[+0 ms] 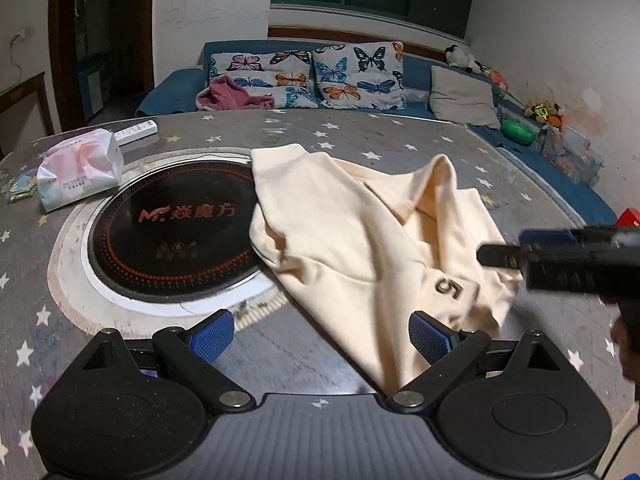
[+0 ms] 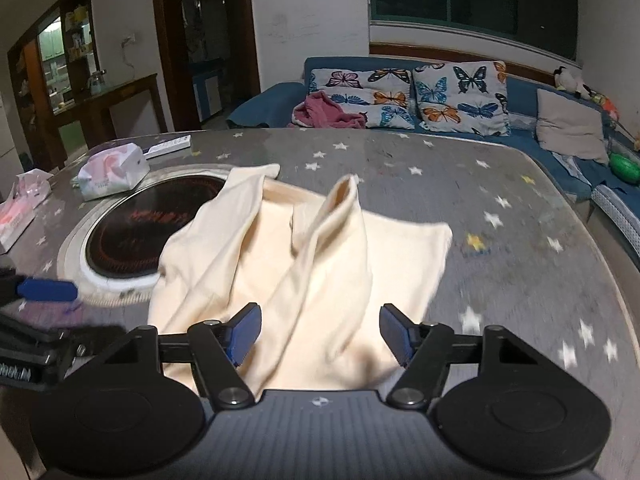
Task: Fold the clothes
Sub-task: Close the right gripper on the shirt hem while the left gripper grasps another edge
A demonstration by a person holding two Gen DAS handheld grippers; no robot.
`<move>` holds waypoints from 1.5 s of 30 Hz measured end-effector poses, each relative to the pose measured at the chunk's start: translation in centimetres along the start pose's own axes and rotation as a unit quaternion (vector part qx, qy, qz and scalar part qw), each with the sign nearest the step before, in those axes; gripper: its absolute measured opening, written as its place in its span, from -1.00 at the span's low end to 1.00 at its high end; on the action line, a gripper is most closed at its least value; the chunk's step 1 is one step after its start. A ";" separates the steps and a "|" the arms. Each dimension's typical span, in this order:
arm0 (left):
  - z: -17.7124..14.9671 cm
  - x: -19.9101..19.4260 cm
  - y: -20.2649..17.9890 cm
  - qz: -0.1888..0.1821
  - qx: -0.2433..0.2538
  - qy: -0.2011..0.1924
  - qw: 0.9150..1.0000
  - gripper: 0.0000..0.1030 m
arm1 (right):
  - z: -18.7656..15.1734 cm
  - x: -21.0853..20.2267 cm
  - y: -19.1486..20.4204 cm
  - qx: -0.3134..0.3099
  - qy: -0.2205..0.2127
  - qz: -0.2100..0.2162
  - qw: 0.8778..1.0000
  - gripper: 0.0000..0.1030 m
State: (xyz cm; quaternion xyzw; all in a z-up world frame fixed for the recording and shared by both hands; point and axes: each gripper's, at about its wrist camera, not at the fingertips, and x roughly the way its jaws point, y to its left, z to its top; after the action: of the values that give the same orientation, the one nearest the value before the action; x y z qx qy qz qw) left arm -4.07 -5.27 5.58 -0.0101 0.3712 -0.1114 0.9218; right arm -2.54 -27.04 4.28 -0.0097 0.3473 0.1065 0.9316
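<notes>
A cream garment [image 1: 352, 232] with a dark "5" mark lies crumpled on the star-patterned table [image 1: 360, 136], partly over the black round hob [image 1: 172, 232]. My left gripper [image 1: 320, 338] is open, with the garment's near edge between its blue pads, untouched. My right gripper [image 2: 320, 334] is open just above the garment [image 2: 304, 256], its near hem between the pads. The right gripper also shows at the right edge of the left wrist view [image 1: 500, 256]. The left gripper shows at the left edge of the right wrist view [image 2: 48, 290].
A tissue pack [image 1: 78, 168] and a white remote [image 1: 134, 131] lie at the table's far left. A second pink pack [image 2: 20, 204] sits at the left edge. A blue sofa [image 1: 420, 68] with butterfly cushions and a pink cloth [image 1: 234, 94] stands behind the table.
</notes>
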 end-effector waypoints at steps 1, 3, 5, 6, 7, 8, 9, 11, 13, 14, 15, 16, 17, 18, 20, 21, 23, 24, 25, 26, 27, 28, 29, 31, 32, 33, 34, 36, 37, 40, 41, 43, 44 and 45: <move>0.1 0.1 0.2 0.000 -0.002 0.000 1.000 0.87 | 0.7 0.7 -0.2 -0.001 0.002 -0.001 1.000 0.16; 0.3 0.4 0.5 0.002 -0.003 0.001 1.000 0.87 | 2.0 2.1 -0.4 -0.002 0.007 -0.003 1.000 0.13; 0.5 0.8 0.8 0.004 -0.003 0.004 1.000 0.87 | 3.2 3.3 -0.4 -0.005 0.011 -0.004 1.000 0.11; 0.6 0.9 0.9 0.005 -0.004 0.005 1.000 0.87 | 3.7 4.0 -0.4 -0.009 0.012 -0.007 1.000 0.09; 0.7 1.1 1.0 0.006 -0.005 0.006 1.000 0.87 | 4.3 4.7 -0.4 -0.013 0.013 -0.011 1.000 0.07; 0.9 1.2 1.2 0.007 -0.007 0.007 1.000 0.87 | 4.7 5.4 -0.4 -0.014 0.014 -0.013 1.000 0.04; 1.0 1.4 1.3 0.007 -0.009 0.007 1.000 0.87 | 5.1 6.0 -0.5 -0.014 0.017 -0.014 1.000 0.01; 1.4 1.7 1.5 0.008 -0.013 0.010 1.000 0.87 | 5.7 7.3 -0.7 -0.017 0.023 -0.020 0.999 -0.09; 1.9 2.0 1.6 0.010 -0.012 0.010 1.000 0.87 | 5.9 8.5 -0.9 -0.023 0.032 -0.031 0.999 -0.34; 2.2 2.2 1.6 0.012 -0.011 0.010 1.000 0.87 | 5.9 8.8 -1.1 -0.024 0.036 -0.034 0.999 -0.53; 2.6 2.4 1.5 0.014 -0.007 0.007 1.000 0.87 | 5.8 9.1 -1.3 -0.024 0.039 -0.036 0.998 -0.74; 3.0 2.7 1.4 0.017 -0.003 0.005 1.000 0.87 | 5.7 9.1 -1.6 -0.023 0.039 -0.039 0.998 -0.83; 3.5 3.0 1.3 0.019 0.000 0.002 1.000 0.86 | 5.5 8.9 -2.0 -0.021 0.035 -0.042 0.998 -0.87; 4.0 3.3 1.1 0.020 0.002 0.000 1.000 0.85 | 5.3 8.7 -2.3 -0.020 0.032 -0.046 0.998 -0.92; 5.1 4.2 0.7 0.023 0.007 -0.005 1.000 0.85 | 4.8 7.6 -3.2 -0.015 0.021 -0.055 0.998 -0.94; 5.7 4.7 0.4 0.025 0.011 -0.007 1.000 0.85 | 4.5 6.9 -3.8 -0.012 0.016 -0.060 0.998 -0.94; 6.9 5.9 -0.1 0.031 0.016 -0.011 0.999 0.85 | 4.0 5.5 -4.7 -0.007 0.006 -0.070 0.997 -0.95; 7.4 6.5 -0.3 0.035 0.017 -0.013 0.999 0.85 | 3.5 4.5 -5.2 -0.002 0.000 -0.076 0.997 -0.95; 8.0 7.1 -0.6 0.038 0.017 -0.014 0.999 0.85 | 2.9 3.4 -5.8 0.006 -0.006 -0.084 0.996 -0.95; 8.6 7.7 -0.8 0.041 0.018 -0.016 0.999 0.85 | 2.3 2.4 -6.4 0.016 -0.013 -0.090 0.996 -0.95; 9.1 8.4 -1.1 0.041 0.019 -0.018 0.999 0.85 | 1.6 1.3 -6.8 0.025 -0.020 -0.096 0.995 -0.95; 9.7 9.0 -1.3 0.043 0.020 -0.020 0.999 0.85 | 0.9 0.3 -7.2 0.033 -0.025 -0.103 0.994 -0.95; 10.2 9.8 -1.6 0.048 0.021 -0.022 0.998 0.85 | 0.1 -0.6 -7.5 0.040 -0.030 -0.112 0.992 -0.95; 11.2 11.3 -2.1 0.060 0.024 -0.025 0.998 0.85 | -1.6 -2.1 -8.1 0.060 -0.032 -0.126 0.990 -0.94; 11.6 12.1 -2.2 0.068 0.024 -0.025 0.997 0.86 | -2.5 -2.7 -8.5 0.075 -0.028 -0.127 0.989 -0.94; 12.0 12.9 -2.4 0.076 0.024 -0.024 0.997 0.86 | -3.4 -3.2 -8.8 0.089 -0.025 -0.129 0.987 -0.93; 12.3 13.7 -2.5 0.083 0.023 -0.021 0.996 0.86 | -4.2 -3.4 -9.1 0.099 -0.019 -0.130 0.986 -0.91; 12.7 15.3 -2.5 0.090 0.025 -0.010 0.996 0.85 | -5.5 -3.6 -9.5 0.113 -0.006 -0.134 0.984 -0.81; 12.7 15.9 -2.6 0.099 0.029 -0.004 0.995 0.84 | -6.1 -3.6 -9.6 0.119 0.001 -0.136 0.983 -0.76; 12.5 17.4 -2.5 0.121 0.038 0.014 0.992 0.48 | -7.1 -3.6 -9.9 0.124 0.011 -0.140 0.982 -0.63; 12.4 17.7 -2.3 0.122 0.038 0.020 0.992 0.30 | -7.3 -3.6 -10.0 0.124 0.011 -0.140 0.982 -0.60; 12.0 17.5 -1.3 0.111 0.025 0.027 0.993 0.02 | -7.3 -3.6 -10.1 0.123 0.009 -0.143 0.982 -0.58; 11.9 17.1 -0.8 0.102 0.016 0.025 0.994 -0.19 | -7.3 -3.6 -10.1 0.121 0.007 -0.143 0.982 -0.58; 11.7 16.6 -0.4 0.094 0.009 0.023 0.995 -0.41 | -7.2 -3.7 -10.1 0.119 0.006 -0.143 0.983 -0.58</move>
State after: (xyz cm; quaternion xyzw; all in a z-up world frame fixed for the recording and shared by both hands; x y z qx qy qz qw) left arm 15.57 -9.95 2.77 0.0361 0.3903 -0.0276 0.9196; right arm -7.81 -38.24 0.62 0.0507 0.3580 -0.0701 0.9297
